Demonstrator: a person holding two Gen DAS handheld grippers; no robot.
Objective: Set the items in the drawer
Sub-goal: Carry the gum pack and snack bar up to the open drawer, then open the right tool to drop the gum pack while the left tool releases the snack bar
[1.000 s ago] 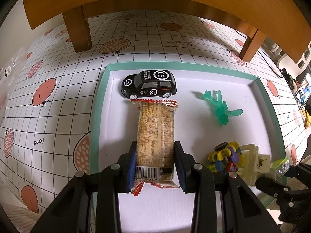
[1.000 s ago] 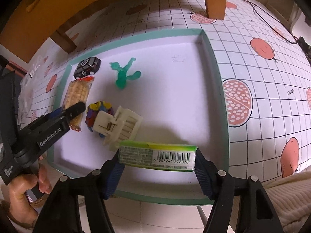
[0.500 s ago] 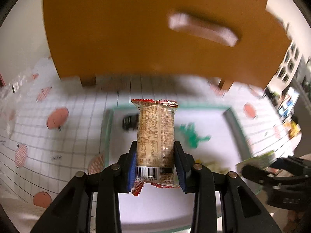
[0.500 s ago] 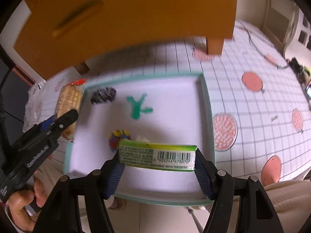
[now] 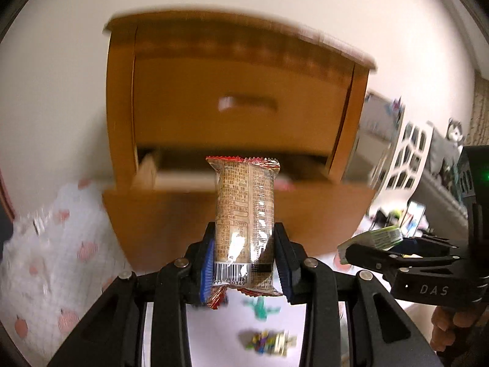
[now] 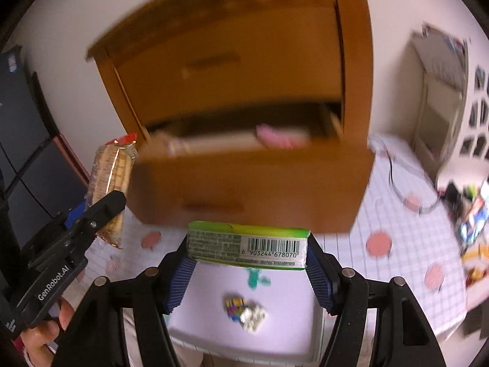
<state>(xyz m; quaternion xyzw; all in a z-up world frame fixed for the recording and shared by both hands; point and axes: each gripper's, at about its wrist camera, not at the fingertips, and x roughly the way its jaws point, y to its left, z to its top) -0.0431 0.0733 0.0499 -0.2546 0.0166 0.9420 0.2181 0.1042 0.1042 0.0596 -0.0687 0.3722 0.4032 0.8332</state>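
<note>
wooden cabinet (image 5: 238,116) fills centre frame; left tongs (image 5: 244,263) clamp the biscuit packet (image 5: 244,223), right tongs (image 6: 247,263) clamp the green box (image 6: 247,243); i'd clear the open drawer (image 6: 244,143) front first.

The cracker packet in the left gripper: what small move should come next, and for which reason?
Probably carry it forward and a little up, over the front of the open drawer. The left gripper is shut on the cracker packet, which sits in front of the drawer front, below its opening. The right gripper holds the green box too.
</note>
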